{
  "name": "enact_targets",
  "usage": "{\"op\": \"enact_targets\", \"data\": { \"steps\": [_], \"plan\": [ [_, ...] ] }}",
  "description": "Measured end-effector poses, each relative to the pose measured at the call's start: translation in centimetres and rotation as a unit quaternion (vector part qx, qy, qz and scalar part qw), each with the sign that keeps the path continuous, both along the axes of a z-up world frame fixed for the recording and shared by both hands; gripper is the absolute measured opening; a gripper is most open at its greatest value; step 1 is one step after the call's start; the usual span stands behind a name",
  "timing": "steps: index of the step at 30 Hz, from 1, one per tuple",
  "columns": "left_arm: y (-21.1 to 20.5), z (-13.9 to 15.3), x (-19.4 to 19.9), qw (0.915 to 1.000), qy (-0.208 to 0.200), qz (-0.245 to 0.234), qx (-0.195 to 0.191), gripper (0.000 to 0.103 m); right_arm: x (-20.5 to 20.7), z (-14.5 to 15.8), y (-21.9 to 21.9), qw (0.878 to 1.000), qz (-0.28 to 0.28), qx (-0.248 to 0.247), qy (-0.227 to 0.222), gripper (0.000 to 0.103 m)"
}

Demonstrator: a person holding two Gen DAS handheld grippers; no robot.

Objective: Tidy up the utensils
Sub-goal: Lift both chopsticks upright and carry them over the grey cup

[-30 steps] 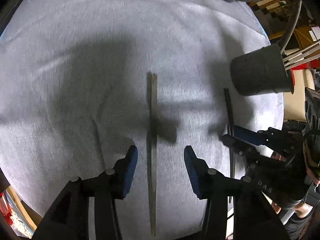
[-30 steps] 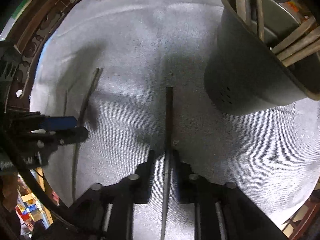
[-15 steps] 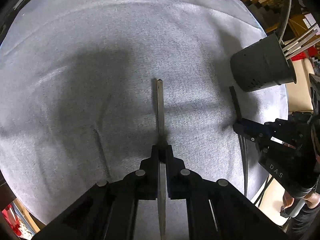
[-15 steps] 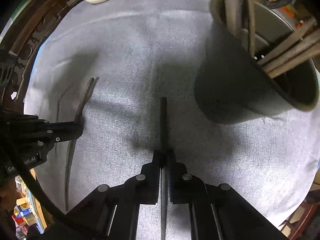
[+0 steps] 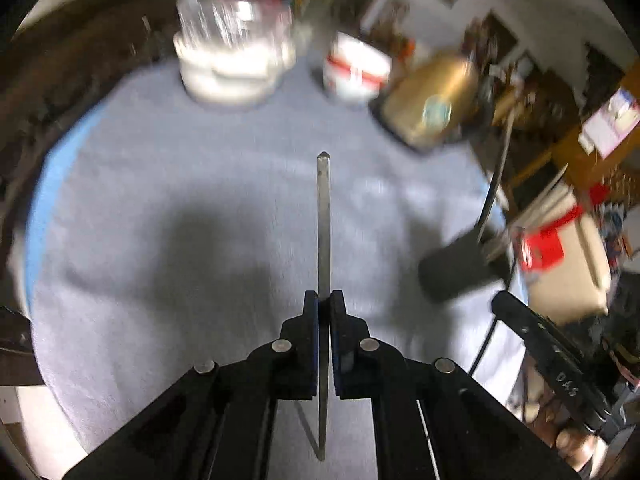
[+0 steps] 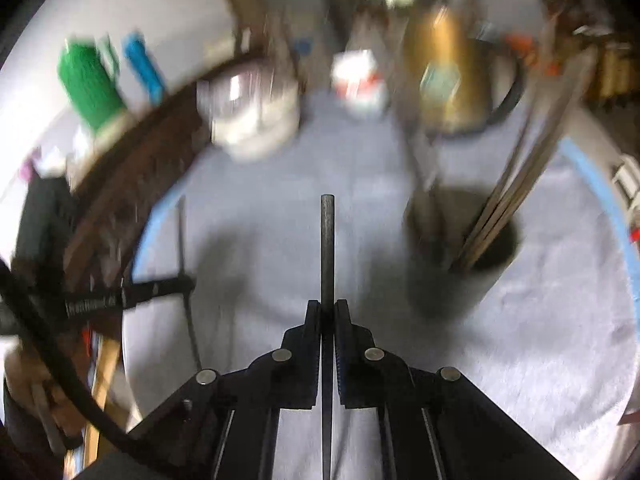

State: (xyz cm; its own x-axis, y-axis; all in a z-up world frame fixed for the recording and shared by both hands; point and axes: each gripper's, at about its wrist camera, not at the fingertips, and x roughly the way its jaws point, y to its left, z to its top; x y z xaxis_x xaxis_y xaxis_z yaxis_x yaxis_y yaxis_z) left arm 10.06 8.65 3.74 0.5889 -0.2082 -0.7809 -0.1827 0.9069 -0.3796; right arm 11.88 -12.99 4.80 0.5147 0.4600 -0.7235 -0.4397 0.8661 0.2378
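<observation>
Left gripper (image 5: 324,304) clamped on a flat metal utensil (image 5: 323,216), tip toward 12 o'clock above the grey cloth (image 5: 160,184). Right gripper (image 6: 327,312) clamped on a dark rod (image 6: 327,248), also toward 12. Holder (image 6: 456,276) with utensils at 2 o'clock of the rod.

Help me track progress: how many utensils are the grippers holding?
2. A flat metal stick is clamped in the left gripper, a dark round stick in the right gripper. More stand in the dark cup, too blurred to count.
</observation>
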Motion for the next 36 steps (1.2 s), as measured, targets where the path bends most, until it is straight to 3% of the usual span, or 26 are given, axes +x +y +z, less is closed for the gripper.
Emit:
{"op": "enact_targets", "data": {
  "steps": [3,5,12,18,29,36],
  "plan": [
    [-1.6,0.4,-1.0,0.9976,-0.061,0.023,0.025,0.005,-1.2,2.1,-0.9,0.995,-0.047,0.042,-0.080,0.007],
    [-2.5,-0.3,-1.5,0.9950,-0.086,0.031,0.040,0.005,-2.2,3.1,-1.3,0.988,-0.068,0.042,-0.132,0.007],
    [-1.2,0.8,-4.5,0.9877,-0.130,0.039,0.078,0.006,-5.3,2.1,-1.6,0.969,-0.101,0.017,-0.223,0.007],
    [-1.5,2.3,-7.3,0.9854,-0.141,0.044,0.084,0.006,-7.8,2.5,-2.6,0.967,-0.090,0.016,-0.236,0.008],
    [-0.7,2.5,-13.2,0.9841,-0.151,0.056,0.074,0.008,-13.1,3.1,-6.4,0.971,-0.105,0.039,-0.213,0.008],
    [-0.8,2.4,-15.0,0.9847,-0.151,0.060,0.063,0.008,-14.9,2.9,-7.6,0.970,-0.121,0.049,-0.203,0.008]
  ]
}}
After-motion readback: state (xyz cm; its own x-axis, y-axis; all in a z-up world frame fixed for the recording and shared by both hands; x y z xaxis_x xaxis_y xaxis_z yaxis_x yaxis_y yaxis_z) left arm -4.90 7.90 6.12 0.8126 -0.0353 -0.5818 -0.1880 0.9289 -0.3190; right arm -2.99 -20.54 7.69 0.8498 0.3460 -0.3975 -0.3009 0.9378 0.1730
